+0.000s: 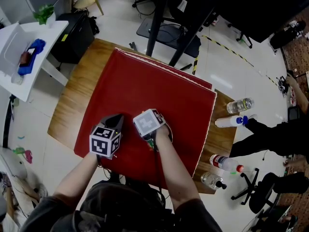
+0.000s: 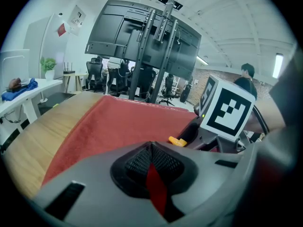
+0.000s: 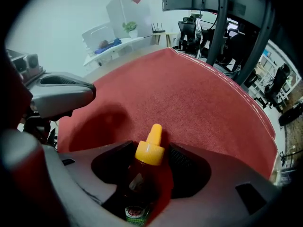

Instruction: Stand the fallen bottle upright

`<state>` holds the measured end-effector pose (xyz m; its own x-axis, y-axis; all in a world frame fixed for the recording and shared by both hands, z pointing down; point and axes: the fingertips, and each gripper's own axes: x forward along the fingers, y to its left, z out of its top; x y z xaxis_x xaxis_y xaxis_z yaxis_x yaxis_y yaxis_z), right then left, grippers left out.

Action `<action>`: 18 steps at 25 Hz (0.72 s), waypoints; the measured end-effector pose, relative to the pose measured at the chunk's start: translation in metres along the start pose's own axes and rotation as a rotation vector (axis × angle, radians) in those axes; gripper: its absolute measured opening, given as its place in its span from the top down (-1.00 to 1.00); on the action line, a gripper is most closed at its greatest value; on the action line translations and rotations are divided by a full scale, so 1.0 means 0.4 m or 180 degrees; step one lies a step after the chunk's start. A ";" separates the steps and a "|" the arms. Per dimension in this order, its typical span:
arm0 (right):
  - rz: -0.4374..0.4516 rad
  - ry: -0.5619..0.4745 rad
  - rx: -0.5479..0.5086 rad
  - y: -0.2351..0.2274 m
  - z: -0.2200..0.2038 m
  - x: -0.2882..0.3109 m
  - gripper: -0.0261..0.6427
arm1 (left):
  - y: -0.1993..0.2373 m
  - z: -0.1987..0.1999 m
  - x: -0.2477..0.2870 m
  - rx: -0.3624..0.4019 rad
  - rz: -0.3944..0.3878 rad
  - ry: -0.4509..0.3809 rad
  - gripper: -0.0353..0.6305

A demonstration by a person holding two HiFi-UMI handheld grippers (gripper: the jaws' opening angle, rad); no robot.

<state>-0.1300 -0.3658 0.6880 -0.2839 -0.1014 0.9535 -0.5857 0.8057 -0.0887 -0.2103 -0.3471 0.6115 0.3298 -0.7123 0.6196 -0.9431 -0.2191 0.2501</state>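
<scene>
A small amber bottle (image 3: 140, 178) with a yellow nozzle cap (image 3: 150, 148) lies on the red cloth (image 3: 189, 98), cap pointing away from me. My right gripper (image 3: 149, 151) points steeply down over it with a jaw on either side; red cloth shows beside the bottle, so the pads are not pressing. In the head view the right gripper (image 1: 152, 138) hides the bottle. The left gripper view catches the yellow cap (image 2: 177, 141) under the right gripper's marker cube (image 2: 227, 110). My left gripper (image 2: 151, 151), (image 1: 117, 119) sits just left of it, shut and empty.
The red cloth (image 1: 154, 91) covers most of a wooden table (image 1: 70, 105). Several plastic bottles (image 1: 240, 105) (image 1: 224, 162) lie along the table's right edge. A white side table (image 1: 29, 47) stands at the left, a black stand post (image 1: 157, 21) behind, a seated person (image 1: 275, 134) at the right.
</scene>
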 end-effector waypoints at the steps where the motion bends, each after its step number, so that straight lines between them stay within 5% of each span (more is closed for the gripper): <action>1: -0.0006 -0.0009 -0.0014 0.000 0.000 0.001 0.20 | 0.000 -0.002 -0.001 0.0000 0.0000 0.0000 0.81; 18: 0.0091 -0.0397 0.0379 -0.002 -0.001 -0.061 0.40 | -0.012 -0.006 -0.041 0.0014 -0.0005 -0.0023 0.81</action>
<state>-0.1223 -0.3637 0.6649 -0.3895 -0.1570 0.9075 -0.6596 0.7353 -0.1559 -0.2109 -0.3327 0.6021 0.3309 -0.7168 0.6137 -0.9428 -0.2231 0.2477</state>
